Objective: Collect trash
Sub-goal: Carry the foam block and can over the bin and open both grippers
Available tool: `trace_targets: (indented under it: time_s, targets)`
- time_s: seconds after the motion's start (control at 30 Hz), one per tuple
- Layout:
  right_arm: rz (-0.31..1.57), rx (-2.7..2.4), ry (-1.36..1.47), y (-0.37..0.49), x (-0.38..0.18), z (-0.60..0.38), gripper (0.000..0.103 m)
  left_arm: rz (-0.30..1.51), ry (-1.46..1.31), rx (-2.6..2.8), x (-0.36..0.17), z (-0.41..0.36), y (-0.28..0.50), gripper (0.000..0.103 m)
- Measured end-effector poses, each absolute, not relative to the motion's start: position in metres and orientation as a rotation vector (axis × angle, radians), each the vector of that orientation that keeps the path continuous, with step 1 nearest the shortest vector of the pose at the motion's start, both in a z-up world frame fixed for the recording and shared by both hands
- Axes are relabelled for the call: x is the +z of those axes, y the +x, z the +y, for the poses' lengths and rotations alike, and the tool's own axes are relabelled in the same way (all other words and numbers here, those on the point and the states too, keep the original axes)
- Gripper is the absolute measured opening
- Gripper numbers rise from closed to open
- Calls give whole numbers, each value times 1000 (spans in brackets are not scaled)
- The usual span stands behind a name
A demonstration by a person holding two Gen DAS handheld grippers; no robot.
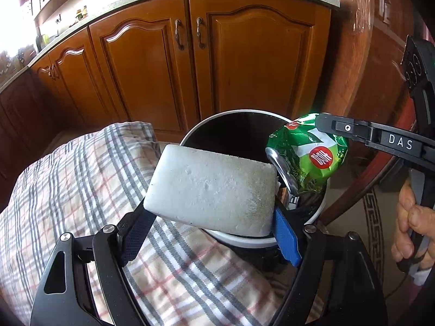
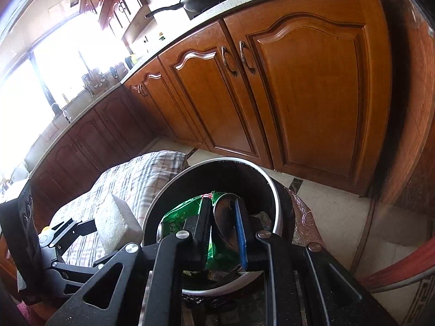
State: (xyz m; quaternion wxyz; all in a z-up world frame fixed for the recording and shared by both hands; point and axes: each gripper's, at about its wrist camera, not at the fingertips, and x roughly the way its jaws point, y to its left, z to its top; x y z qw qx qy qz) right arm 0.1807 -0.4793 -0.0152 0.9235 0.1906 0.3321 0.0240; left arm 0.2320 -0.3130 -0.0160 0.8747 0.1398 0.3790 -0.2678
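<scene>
Drop time: the left gripper (image 1: 214,212) pinches a white sponge (image 1: 214,187), the right gripper (image 2: 223,231) squeezes a crushed green can (image 1: 307,154), both over the bin (image 1: 206,125) at frame middle (next, let go).

Foam block (image 1: 212,187): white, matt, rough and pitted. Crushed can (image 1: 307,154): thin glossy metal, green print, bare shiny base. Bin (image 1: 244,240): smooth white rim, glossy black inside. Cloth (image 1: 68,176) left of the left hand-held gripper (image 1: 209,217): woven plaid, matt. Cabinet doors (image 1: 258,62): varnished wood, semi-gloss. Hand-held gripper bodies: matt black plastic.
</scene>
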Motion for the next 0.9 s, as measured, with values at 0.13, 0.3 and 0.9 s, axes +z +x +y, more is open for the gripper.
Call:
trace_targets:
  time_s: [0.13,0.3,0.9]
  targets:
    - [687,47,390,185,-16,-481,17,797,294,-560,-18,-317,235,81]
    - [692,44,388,188,-17,-482,17,808,289,-557,-21,-320,242,81]
    - [734,38,398,201,-26,-485,17,835,294,-577,-26,-337,263,84]
